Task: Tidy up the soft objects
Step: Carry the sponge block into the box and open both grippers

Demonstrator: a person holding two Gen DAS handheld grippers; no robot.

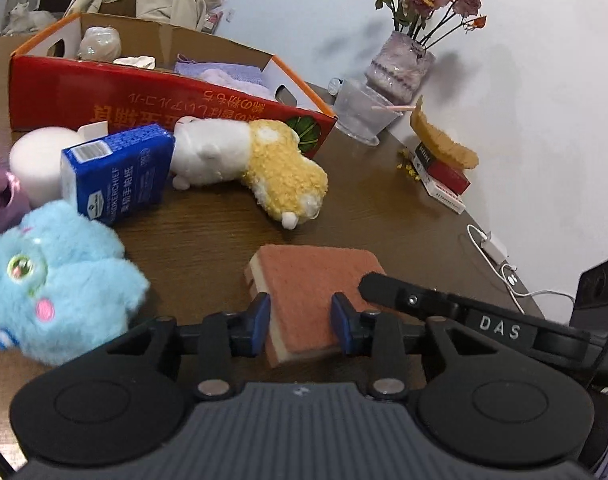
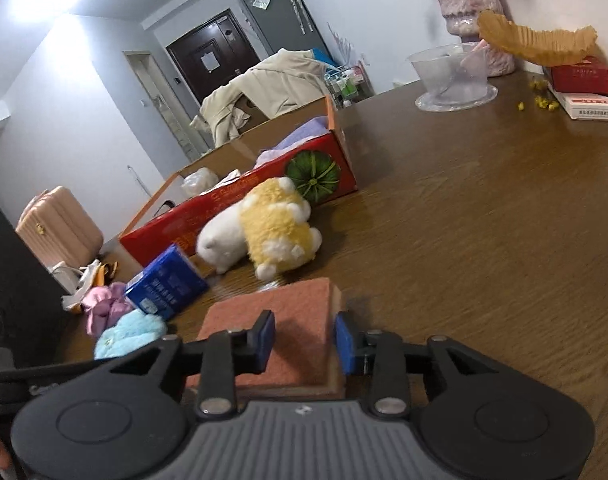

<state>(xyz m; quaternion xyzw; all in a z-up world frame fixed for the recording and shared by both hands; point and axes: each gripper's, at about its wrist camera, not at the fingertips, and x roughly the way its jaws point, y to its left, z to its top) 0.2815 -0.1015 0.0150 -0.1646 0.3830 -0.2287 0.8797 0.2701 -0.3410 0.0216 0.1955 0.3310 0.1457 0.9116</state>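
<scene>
sponge (image 1: 316,276) sits right at both grippers, flat or nearly flat on the table (image 1: 384,200), orange scrub side up, well short of the red box (image 1: 143,96).

left gripper (image 1: 302,320) straddles its near end. the sponge's long axis runs straight away from this gripper, so the blue pads sit across the narrow width, one on each long side. they look pressed in, since the sponge seems pinched narrower between them, so i read this as a clamp on the sponge.

right gripper (image 2: 306,340) comes in from the sponge's right side and is not squared to it. in its own view the sponge (image 2: 287,308) is wider than the gap: one pad hangs over the orange top and throws a shadow there, while the other stands just beside the right edge. its jaws are partly apart with no clear grip. from the left view, one black finger (image 1: 388,286) of it lies over the far right corner.

left hand seems better placed to carry. the box lies ahead and to the left of it, beyond the yellow-and-white plush (image 1: 255,160) and the blue pack (image 1: 119,172), with purple cloth already inside. the likely move is a lift, then a carry forward-left over the plush. the right finger over the corner could drag the sponge askew.
</scene>
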